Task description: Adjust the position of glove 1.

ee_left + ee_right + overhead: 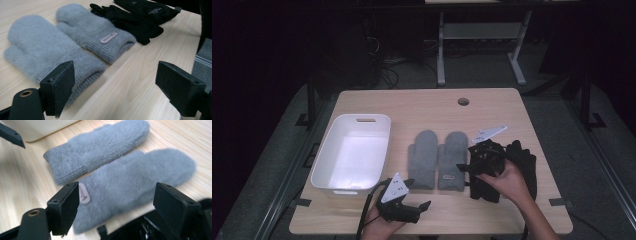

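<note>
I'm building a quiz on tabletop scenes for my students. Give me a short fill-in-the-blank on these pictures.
1. The two grey mittens lie side by side between the white bin and the ____ gloves.
2. The small pink label is on the mitten nearer the ____ gripper.
3. The jaws of the left gripper stand ____, with nothing between them.
4. The white bin holds ____.

Missing words: black; right; open; nothing
</note>
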### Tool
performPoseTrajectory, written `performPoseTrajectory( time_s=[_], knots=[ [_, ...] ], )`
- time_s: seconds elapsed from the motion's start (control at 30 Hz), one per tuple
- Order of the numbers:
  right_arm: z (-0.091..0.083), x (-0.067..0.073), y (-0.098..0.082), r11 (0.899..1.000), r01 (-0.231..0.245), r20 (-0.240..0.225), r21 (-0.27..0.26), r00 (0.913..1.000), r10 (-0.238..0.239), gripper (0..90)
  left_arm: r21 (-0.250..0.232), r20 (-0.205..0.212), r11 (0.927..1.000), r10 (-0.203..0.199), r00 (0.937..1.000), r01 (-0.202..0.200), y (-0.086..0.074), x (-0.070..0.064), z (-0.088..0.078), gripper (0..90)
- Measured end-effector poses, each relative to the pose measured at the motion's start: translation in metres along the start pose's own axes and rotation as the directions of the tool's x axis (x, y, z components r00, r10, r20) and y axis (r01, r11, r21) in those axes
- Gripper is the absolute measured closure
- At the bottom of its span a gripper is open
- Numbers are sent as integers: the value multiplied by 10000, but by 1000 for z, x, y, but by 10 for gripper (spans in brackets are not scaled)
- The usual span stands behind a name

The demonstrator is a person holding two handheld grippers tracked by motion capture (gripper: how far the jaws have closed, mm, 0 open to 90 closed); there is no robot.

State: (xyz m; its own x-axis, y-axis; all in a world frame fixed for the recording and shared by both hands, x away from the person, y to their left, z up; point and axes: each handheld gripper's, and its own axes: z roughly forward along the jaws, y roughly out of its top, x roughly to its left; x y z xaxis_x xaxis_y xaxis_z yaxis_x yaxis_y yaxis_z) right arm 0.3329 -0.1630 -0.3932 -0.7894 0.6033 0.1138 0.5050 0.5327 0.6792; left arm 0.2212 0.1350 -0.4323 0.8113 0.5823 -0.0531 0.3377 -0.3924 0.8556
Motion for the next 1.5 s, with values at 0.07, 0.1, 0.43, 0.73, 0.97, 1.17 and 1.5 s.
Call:
performPoseTrajectory(
  time_s=[0.07,0.1,0.43,0.73,0.97,1.17,1.5],
  knots=[
    [8,-2,6,9996,112,60,258,9999,-113,217,6,-43,10000,27,10000,-27,4,1,2,157],
    [12,-4,7,9993,185,76,336,9998,-188,222,-45,-29,10000,13,10000,-13,6,1,3,157],
    [56,-17,16,9872,182,71,1582,9998,-196,251,-27,-60,9999,155,9999,-156,8,3,8,157],
    [81,-19,9,9726,1,491,2324,9987,-118,363,13,-71,9997,258,9996,-258,6,1,7,157],
    [80,-10,4,9762,-10,728,2168,9972,-151,586,121,-81,9997,206,9998,-205,3,1,7,157],
    [78,-7,4,9761,-171,748,2165,9972,8,729,11,-156,9998,206,9997,-205,2,0,1,157],
    [58,-12,4,9781,-604,595,1993,9970,495,816,-33,-200,9998,181,9996,-182,1,1,-7,158]
  ],
)
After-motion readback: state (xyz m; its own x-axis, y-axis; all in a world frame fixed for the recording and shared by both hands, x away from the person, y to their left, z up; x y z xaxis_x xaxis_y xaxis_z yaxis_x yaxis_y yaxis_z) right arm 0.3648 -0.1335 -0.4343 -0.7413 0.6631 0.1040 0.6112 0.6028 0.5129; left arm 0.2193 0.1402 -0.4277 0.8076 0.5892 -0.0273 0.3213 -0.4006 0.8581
